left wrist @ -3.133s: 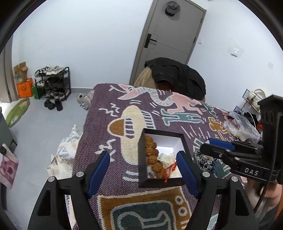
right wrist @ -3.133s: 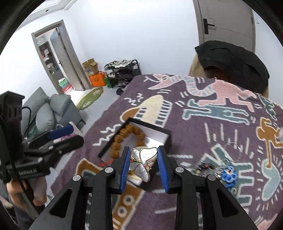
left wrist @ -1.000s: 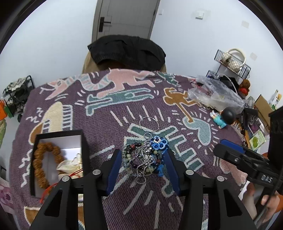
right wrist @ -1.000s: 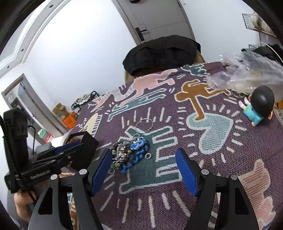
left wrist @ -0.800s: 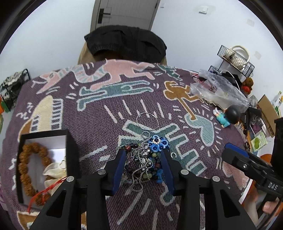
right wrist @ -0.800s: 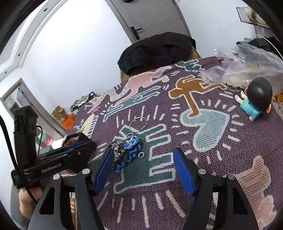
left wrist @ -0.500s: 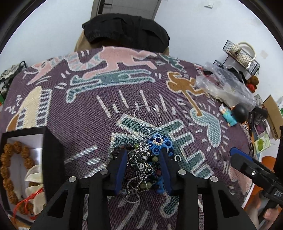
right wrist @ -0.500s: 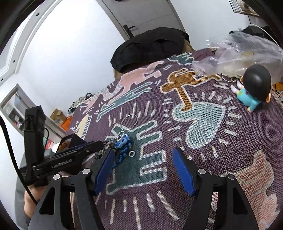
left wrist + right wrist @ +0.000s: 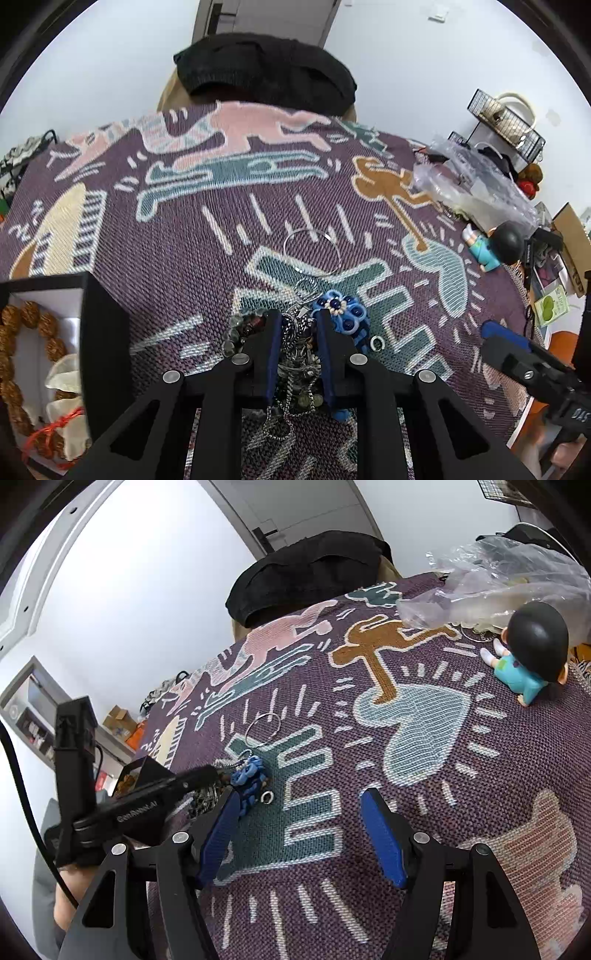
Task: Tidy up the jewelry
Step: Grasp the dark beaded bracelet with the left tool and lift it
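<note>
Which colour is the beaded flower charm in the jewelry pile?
Blue, with a white ring around its centre; clearest in the left wrist view.

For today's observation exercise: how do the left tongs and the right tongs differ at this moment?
The left tongs are nearly closed, pinching the tangled jewelry pile; the right tongs are spread wide around nothing. The left tongs sit down in the pile, while the right tongs hang over bare patterned cloth beside it. Both have black arms with blue pads.
</note>
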Tool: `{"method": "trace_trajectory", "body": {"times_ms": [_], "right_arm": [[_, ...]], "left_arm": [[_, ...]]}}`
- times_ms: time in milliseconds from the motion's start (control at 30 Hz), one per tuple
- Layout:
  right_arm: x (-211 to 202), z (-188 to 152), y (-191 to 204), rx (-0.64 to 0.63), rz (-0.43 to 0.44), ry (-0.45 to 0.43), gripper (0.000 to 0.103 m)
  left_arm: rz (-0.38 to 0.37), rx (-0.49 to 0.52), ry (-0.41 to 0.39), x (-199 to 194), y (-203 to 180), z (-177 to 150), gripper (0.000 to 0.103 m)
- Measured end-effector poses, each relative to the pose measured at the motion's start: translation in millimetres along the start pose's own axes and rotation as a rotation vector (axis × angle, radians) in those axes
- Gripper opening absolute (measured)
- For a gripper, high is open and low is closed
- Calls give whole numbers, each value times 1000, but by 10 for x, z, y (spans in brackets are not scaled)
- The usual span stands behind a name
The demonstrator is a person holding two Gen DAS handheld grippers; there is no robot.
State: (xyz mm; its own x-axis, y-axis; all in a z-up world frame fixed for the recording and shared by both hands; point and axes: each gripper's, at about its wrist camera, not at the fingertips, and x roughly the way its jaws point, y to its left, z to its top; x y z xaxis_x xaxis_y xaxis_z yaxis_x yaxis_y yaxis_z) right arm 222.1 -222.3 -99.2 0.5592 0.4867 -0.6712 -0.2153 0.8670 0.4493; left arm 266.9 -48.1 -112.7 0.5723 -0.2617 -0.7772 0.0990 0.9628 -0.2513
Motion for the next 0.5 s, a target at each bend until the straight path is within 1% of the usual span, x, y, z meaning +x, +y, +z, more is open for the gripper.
{"method": "trace_trajectory", "body": {"times_ms": [133,167,200,500], "right_arm": [[16,3,51,-10,3,3,69],[22,5,66,-13,2,4,69],[29,7,76,-15,2,5,69],[191,41,200,-42,3,32,68]], "left_arm": [[-6,7,-24,-133,-12,44,20],[-7,10,-32,-176,-20,57,9],[-5,14,-36,-217,-24,72,5],[-9,53,-111,-619,-113,184,4]]}}
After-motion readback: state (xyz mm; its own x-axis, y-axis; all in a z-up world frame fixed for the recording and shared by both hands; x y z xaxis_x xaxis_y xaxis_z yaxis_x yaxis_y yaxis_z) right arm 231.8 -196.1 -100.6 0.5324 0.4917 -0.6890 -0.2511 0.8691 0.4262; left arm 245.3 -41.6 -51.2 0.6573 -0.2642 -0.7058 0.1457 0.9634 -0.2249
